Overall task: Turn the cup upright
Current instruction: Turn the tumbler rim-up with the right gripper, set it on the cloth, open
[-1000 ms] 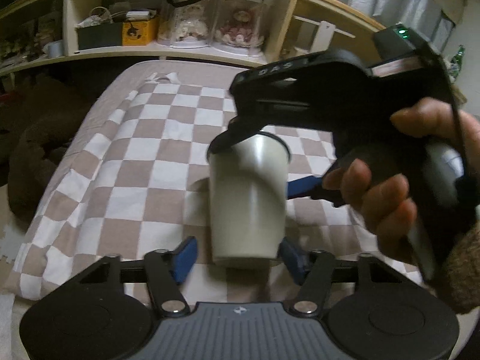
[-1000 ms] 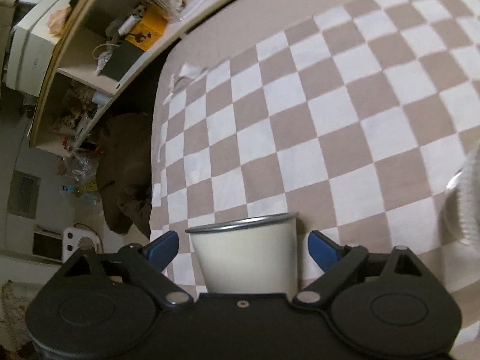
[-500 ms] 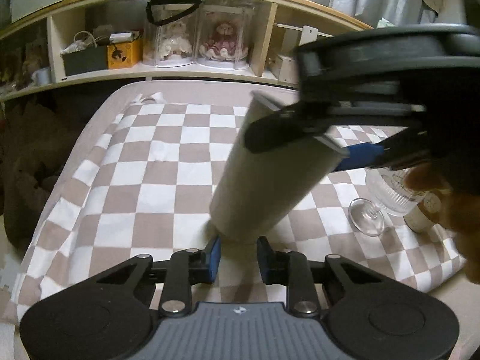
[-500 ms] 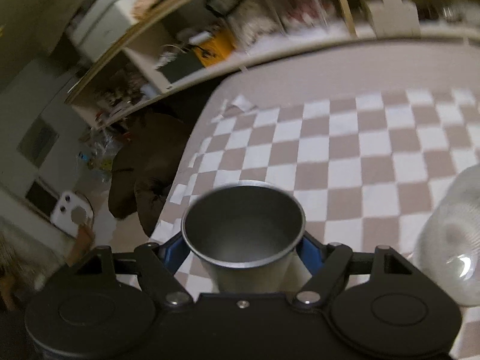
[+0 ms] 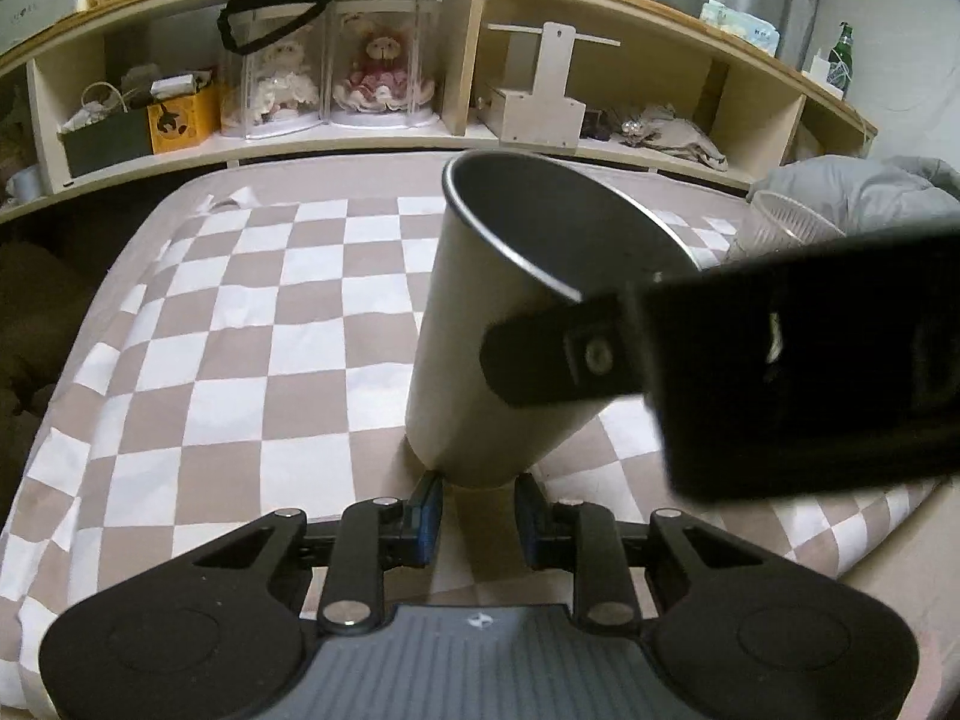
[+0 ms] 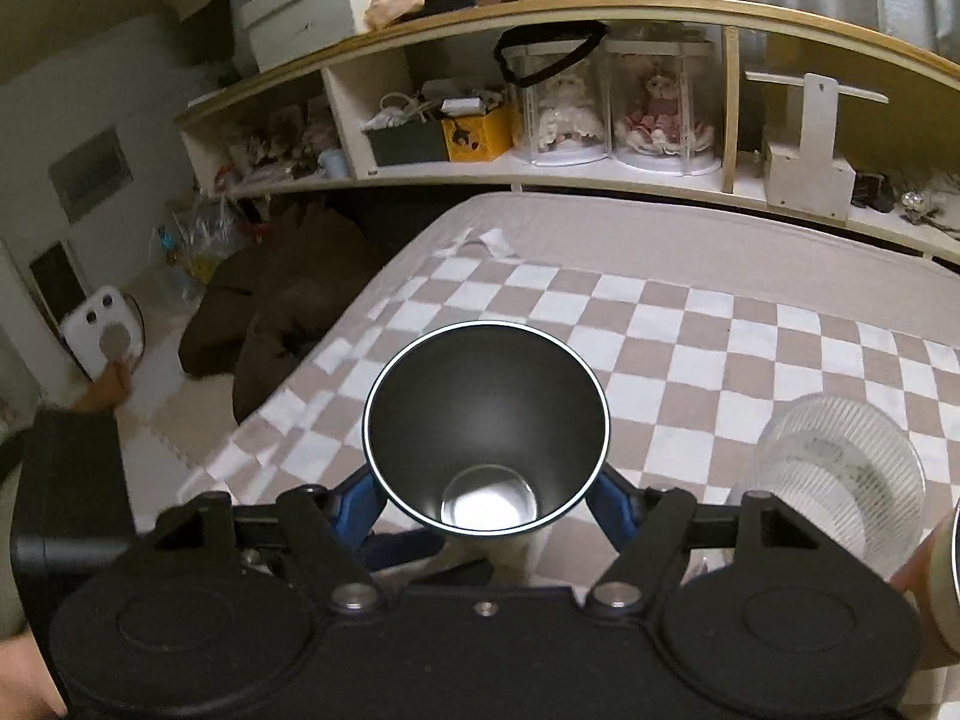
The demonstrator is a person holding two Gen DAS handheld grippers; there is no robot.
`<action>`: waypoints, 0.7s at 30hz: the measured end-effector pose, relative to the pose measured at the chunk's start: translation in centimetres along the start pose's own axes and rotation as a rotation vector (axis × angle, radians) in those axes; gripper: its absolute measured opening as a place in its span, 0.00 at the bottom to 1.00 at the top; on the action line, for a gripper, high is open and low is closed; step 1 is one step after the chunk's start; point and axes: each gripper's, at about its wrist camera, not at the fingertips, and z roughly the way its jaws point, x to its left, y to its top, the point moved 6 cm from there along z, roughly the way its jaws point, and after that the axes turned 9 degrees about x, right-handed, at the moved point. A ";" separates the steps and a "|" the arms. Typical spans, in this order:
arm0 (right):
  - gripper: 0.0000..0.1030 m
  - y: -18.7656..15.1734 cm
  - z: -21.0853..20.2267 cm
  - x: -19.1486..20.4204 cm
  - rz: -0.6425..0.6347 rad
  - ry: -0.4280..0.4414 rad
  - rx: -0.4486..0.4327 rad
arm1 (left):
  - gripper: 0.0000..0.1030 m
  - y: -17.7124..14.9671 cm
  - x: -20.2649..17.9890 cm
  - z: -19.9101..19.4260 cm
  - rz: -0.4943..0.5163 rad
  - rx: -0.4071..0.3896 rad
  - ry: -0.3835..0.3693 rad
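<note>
Cup [image 5: 480,354] with mouth up and tilted toward 2 o'clock, base at the checkered bed cover [image 5: 240,360], clamped near the rim by the right claw [image 6: 486,501]. Left claw [image 5: 477,510] nearly together just beside the base, at 6 o'clock. Ribbed glass [image 6: 840,480] at 3 o'clock.
</note>
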 end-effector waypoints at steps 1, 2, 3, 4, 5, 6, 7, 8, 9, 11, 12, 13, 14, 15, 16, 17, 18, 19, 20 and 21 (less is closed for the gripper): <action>0.69 -0.2 0.1 0.0 -0.004 -0.006 0.006 | 0.27 0.0 0.0 0.1 0.000 0.005 0.002; 0.68 -0.4 0.4 -0.1 -0.005 -0.009 0.014 | 0.27 0.0 0.0 0.1 0.000 0.008 0.004; 0.68 -0.4 0.7 -0.2 -0.003 -0.011 0.022 | 0.27 0.0 0.1 0.1 -0.001 0.008 0.005; 0.67 -0.6 0.9 -0.1 -0.001 -0.013 0.028 | 0.27 0.0 0.1 0.1 -0.002 0.006 0.004; 0.67 -0.6 1.1 -0.1 -0.001 -0.015 0.033 | 0.27 0.0 0.2 0.0 -0.005 0.005 0.003; 0.66 -0.6 1.2 -0.1 -0.002 -0.012 0.028 | 0.27 0.0 0.3 0.0 -0.009 0.006 0.001; 0.65 -0.6 1.2 0.0 -0.003 -0.010 0.026 | 0.27 0.0 0.3 -0.1 -0.013 0.006 0.001; 0.64 -0.5 1.2 0.1 -0.002 -0.007 0.026 | 0.27 0.0 0.4 -0.1 -0.016 0.006 0.001; 0.64 -0.5 1.2 0.2 -0.001 -0.004 0.026 | 0.27 -0.1 0.4 -0.3 -0.019 0.006 0.000; 0.64 -0.4 1.2 0.4 -0.001 0.000 0.024 | 0.27 -0.1 0.5 -0.3 -0.027 0.011 -0.004; 0.64 -0.3 1.2 0.5 0.001 0.004 0.022 | 0.27 -0.1 0.5 -0.4 -0.030 0.012 -0.005; 0.65 -0.3 1.2 0.5 0.004 0.007 0.018 | 0.27 -0.1 0.6 -0.5 -0.032 0.014 -0.007; 0.65 -0.3 1.1 0.5 0.006 0.013 0.015 | 0.27 -0.2 0.6 -0.7 -0.034 0.014 -0.010; 0.65 -0.2 1.0 0.6 0.006 0.018 0.013 | 0.27 -0.2 0.6 -0.8 -0.037 0.016 -0.012; 0.66 -0.1 0.9 0.6 0.007 0.018 0.010 | 0.27 -0.2 0.6 -0.9 -0.039 0.019 -0.014; 0.67 -0.1 0.8 0.6 0.008 0.017 0.008 | 0.28 -0.2 0.6 -1.0 -0.041 0.022 -0.017; 0.67 -0.1 0.7 0.6 0.009 0.017 0.006 | 0.28 -0.2 0.5 -1.0 -0.040 0.029 -0.022; 0.67 -0.1 0.6 0.6 0.011 0.018 0.006 | 0.28 -0.3 0.4 -1.1 -0.042 0.034 -0.024; 0.68 -0.1 0.6 0.5 0.013 0.022 0.006 | 0.29 -0.3 0.4 -1.1 -0.044 0.038 -0.025; 0.68 -0.1 0.5 0.5 0.016 0.025 0.005 | 0.30 -0.3 0.3 -1.1 -0.044 0.040 -0.019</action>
